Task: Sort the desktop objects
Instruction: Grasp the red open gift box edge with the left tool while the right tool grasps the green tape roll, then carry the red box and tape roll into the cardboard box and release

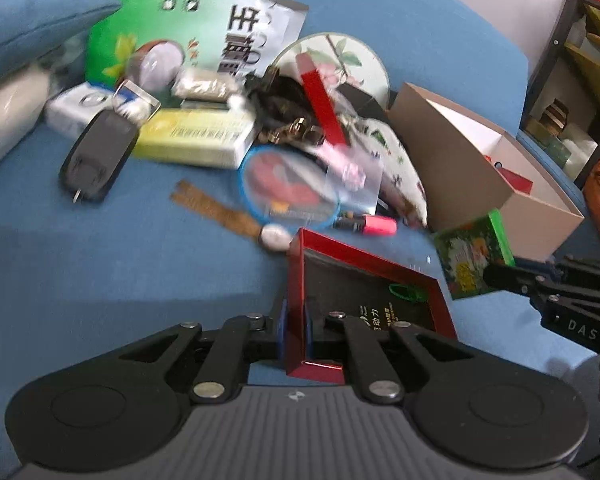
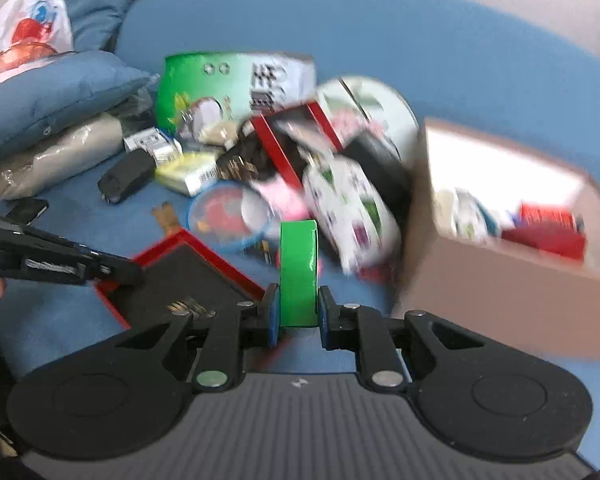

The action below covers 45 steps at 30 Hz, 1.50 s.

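Across the blue desk (image 1: 80,264) we see clutter piled toward an open cardboard box (image 1: 452,168), with shelving at the far right. Our left tongs (image 1: 296,332) are clamped on the rim of a shallow red tray (image 1: 380,280), its long axis running away rightward. Our right tongs (image 2: 298,316) grip a green box (image 2: 299,272) edge-on, lifted clear of the desk.

The right claw (image 2: 296,316) gripped a green box (image 2: 299,272) edge-on between its pads. At left, the left claw (image 2: 118,270) held a red tray (image 2: 180,276) by its rim, near a cardboard box (image 2: 500,280).
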### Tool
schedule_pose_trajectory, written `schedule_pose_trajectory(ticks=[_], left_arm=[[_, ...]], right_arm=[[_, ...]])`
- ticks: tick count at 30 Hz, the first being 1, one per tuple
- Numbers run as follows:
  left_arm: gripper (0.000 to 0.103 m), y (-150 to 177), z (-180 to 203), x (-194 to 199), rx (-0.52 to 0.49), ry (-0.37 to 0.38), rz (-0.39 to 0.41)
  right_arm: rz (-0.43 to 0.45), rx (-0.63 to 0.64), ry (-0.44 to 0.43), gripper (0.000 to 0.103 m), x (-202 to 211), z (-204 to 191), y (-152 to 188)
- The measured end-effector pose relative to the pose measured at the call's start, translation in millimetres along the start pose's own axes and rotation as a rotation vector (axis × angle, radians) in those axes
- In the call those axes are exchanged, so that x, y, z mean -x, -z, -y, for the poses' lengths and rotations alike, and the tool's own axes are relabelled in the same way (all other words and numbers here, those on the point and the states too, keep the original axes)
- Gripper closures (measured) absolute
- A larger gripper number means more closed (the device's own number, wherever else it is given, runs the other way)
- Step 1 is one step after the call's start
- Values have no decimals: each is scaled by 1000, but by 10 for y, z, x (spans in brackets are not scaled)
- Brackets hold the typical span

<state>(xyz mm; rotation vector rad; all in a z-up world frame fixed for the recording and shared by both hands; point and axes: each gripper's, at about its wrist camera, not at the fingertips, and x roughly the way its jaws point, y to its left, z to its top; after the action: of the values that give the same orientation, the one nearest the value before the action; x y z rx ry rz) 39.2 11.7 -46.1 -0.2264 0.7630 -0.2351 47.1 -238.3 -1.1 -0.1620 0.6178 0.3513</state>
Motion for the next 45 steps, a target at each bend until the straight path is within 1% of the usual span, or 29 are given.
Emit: schedule_pose_trajectory(ticks=[4, 7, 9, 11, 12, 14, 16, 18, 22, 24, 26, 28, 30, 31, 35, 38, 41, 45], left_arm=[[96, 96, -45, -15, 33, 0, -28], [94, 94, -47, -47, 52, -5, -27], [82, 74, -32, -66, 50, 0, -28], [75, 69, -12, -75, 46, 0, -21], [72, 69, -2, -81, 42, -2, -20], [72, 71, 19, -107, 26, -8, -16], [74, 75, 43, -129, 1, -20, -16], [88, 75, 63, -136, -27, -41, -17], [88, 76, 46, -134, -25, -39, -18], [78, 81, 45, -141, -33, -33, -15], [79, 83, 71, -154, -48, -37, -14], [86, 73, 86, -165, -61, -42, -13], [98, 52, 80, -164, -51, -51, -14], [100, 42, 69, -160, -43, -48, -14], [100, 41, 66, -132, -30, -45, -25], [100, 28, 63, -88, -9, -27, -29], [100, -26, 78, -1, 10, -11, -10], [100, -181, 125, 127, 21, 16, 33]], right_arm=[[-68, -82, 11, 85, 55, 92, 236], [-73, -100, 23, 85, 63, 92, 316], [-70, -107, 25, 85, 60, 92, 320], [-67, -121, 24, 85, 40, 119, 308], [-65, -134, 22, 85, 29, 137, 306], [-64, -161, 21, 85, 10, 171, 305], [-66, -173, 18, 85, -16, 191, 302], [-67, -172, 17, 84, -40, 189, 293], [-63, -170, 22, 84, -90, 176, 260], [-60, -168, 32, 84, -112, 164, 244], [-59, -162, 39, 84, -133, 157, 236], [-60, -158, 39, 85, -140, 155, 232], [-61, -152, 42, 85, -141, 153, 228], [-62, -149, 43, 85, -138, 151, 230], [-56, -154, 42, 85, -113, 153, 228], [-41, -157, 42, 85, -64, 164, 210], [-21, -159, 38, 85, 7, 178, 179], [24, -171, 33, 85, 153, 224, 112]])
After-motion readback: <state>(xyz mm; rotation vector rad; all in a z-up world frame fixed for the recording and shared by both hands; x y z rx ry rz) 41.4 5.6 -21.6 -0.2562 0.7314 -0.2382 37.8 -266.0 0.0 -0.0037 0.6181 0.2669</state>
